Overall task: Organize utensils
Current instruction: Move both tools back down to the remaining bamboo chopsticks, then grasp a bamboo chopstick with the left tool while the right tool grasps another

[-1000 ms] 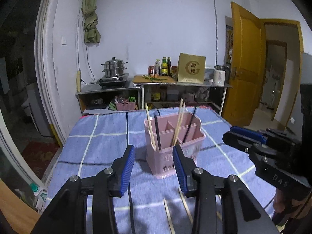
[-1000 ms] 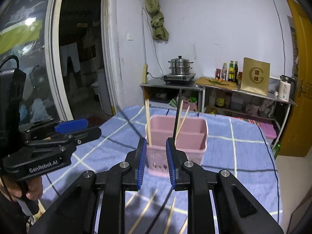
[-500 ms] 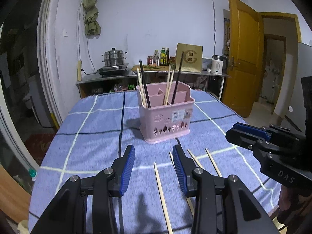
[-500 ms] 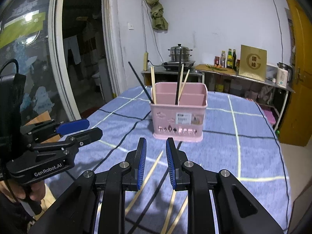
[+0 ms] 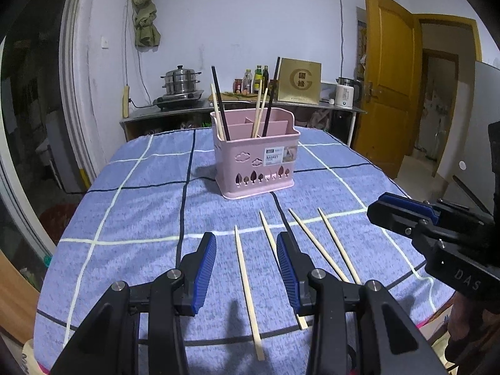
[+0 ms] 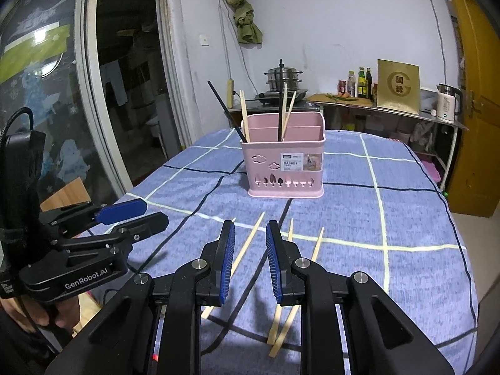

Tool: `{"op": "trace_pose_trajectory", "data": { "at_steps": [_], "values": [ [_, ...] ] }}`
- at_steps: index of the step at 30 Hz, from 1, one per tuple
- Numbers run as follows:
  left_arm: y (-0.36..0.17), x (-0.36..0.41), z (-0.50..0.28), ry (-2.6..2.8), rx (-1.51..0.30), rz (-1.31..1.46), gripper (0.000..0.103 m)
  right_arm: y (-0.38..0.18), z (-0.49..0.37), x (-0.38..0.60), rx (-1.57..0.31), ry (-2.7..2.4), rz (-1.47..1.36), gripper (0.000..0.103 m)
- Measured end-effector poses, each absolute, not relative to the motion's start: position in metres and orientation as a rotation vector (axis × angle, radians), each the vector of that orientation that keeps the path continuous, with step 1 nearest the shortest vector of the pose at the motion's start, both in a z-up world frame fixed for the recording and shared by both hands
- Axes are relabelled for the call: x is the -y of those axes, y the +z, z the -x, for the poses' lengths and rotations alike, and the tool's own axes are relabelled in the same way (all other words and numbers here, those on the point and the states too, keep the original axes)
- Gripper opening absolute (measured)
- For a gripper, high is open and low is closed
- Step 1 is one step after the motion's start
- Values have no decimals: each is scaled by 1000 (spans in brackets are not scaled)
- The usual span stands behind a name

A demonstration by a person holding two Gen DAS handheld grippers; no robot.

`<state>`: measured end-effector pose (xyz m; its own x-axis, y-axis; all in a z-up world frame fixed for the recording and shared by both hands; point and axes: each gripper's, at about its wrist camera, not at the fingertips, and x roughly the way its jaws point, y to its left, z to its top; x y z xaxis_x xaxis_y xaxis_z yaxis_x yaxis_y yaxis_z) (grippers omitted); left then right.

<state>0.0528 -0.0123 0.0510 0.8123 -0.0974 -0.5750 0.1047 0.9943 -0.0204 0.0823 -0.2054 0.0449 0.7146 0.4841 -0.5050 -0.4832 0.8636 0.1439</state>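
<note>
A pink utensil basket (image 5: pixel 256 159) (image 6: pixel 284 162) stands upright on the blue checked tablecloth, holding several wooden and black chopsticks. Several loose wooden chopsticks (image 5: pixel 247 284) (image 6: pixel 248 247) lie on the cloth in front of it. My left gripper (image 5: pixel 246 268) is open and empty, low over the loose chopsticks, one lying between its fingers. My right gripper (image 6: pixel 249 256) is open with a narrower gap, empty, above the chopsticks' near ends. Each gripper shows in the other's view: the right one (image 5: pixel 406 215), the left one (image 6: pixel 131 215).
The table's front edge (image 5: pixel 218 343) is near the grippers. Behind the table is a shelf with a steamer pot (image 5: pixel 179 81), bottles, a gold box (image 5: pixel 300 81) and a kettle. A yellow door (image 5: pixel 387 72) stands open at right.
Both grippers pulled back from the basket and dropped lower over the table. The loose chopsticks now lie under and between the fingers. Jaw openings are unchanged.
</note>
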Motion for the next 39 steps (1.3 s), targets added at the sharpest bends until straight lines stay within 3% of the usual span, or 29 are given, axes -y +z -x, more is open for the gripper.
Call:
{"op": "trace_pose_trajectory", "data": {
  "at_steps": [32,39],
  "values": [
    [-10,-6,-124,-176,-817,105,40,-6,-132,205,-754,492,-20,21],
    [-23,1,-153,-175,-886,82,28,-20,-161,197,-836,470,17,21]
  ]
}}
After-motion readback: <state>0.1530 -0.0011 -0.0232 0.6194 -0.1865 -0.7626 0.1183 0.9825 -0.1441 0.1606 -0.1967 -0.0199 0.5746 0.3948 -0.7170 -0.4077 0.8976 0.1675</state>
